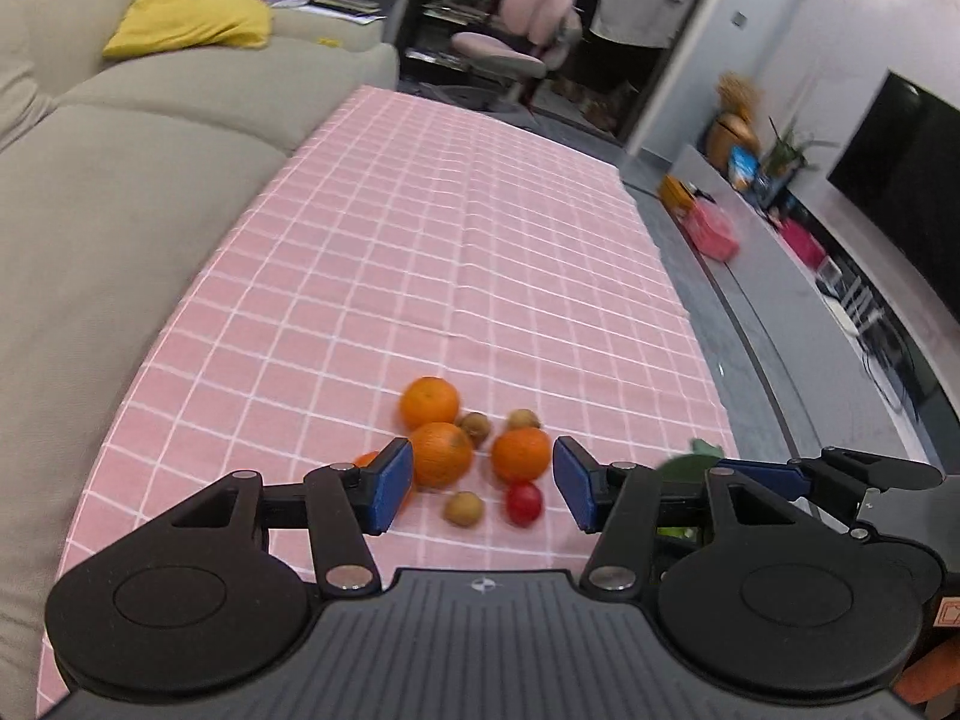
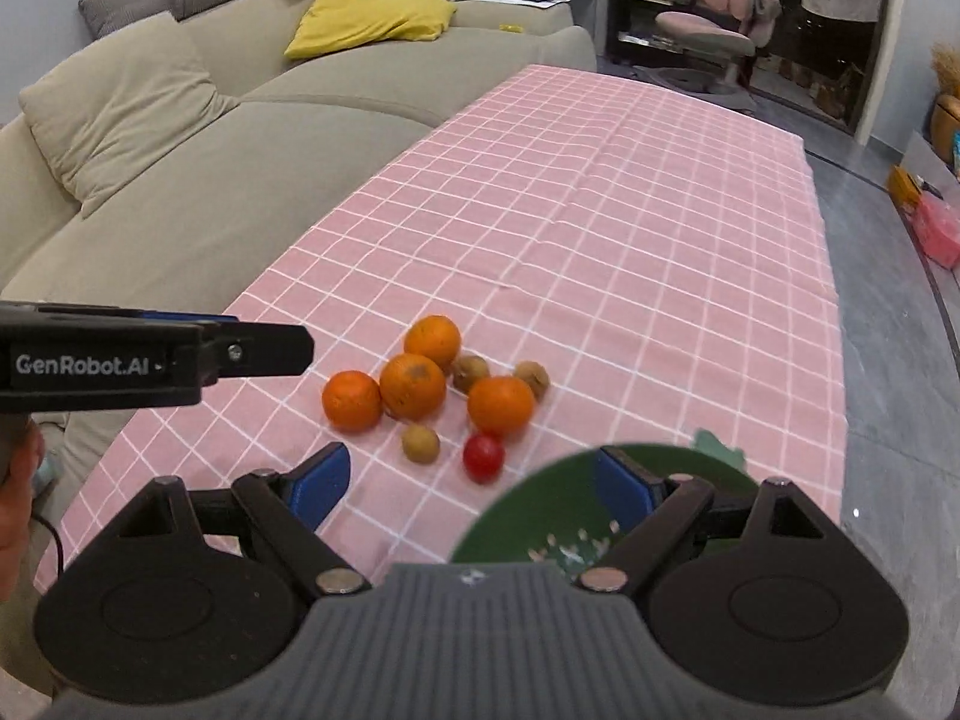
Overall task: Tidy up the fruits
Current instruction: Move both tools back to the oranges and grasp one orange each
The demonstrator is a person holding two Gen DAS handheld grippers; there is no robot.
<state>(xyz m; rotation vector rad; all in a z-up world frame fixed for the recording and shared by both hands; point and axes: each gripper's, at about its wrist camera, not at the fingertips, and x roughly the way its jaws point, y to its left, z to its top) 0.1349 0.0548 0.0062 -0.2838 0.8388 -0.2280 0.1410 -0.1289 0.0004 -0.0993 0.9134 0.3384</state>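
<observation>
A pile of fruit lies on the pink checked tablecloth: several oranges, small brown fruits and a red tomato. My left gripper is open and empty, just short of the pile, its pads either side of the near fruits. My right gripper is open over the cloth in front of the pile, to its right. A dark green plate lies under its right finger; it also shows in the left wrist view. The left gripper shows at the left of the right wrist view.
A beige sofa with a yellow cushion runs along the table's left side. The table's right edge drops to a grey floor. A pink chair stands beyond the far end. A TV and a low shelf are at the right.
</observation>
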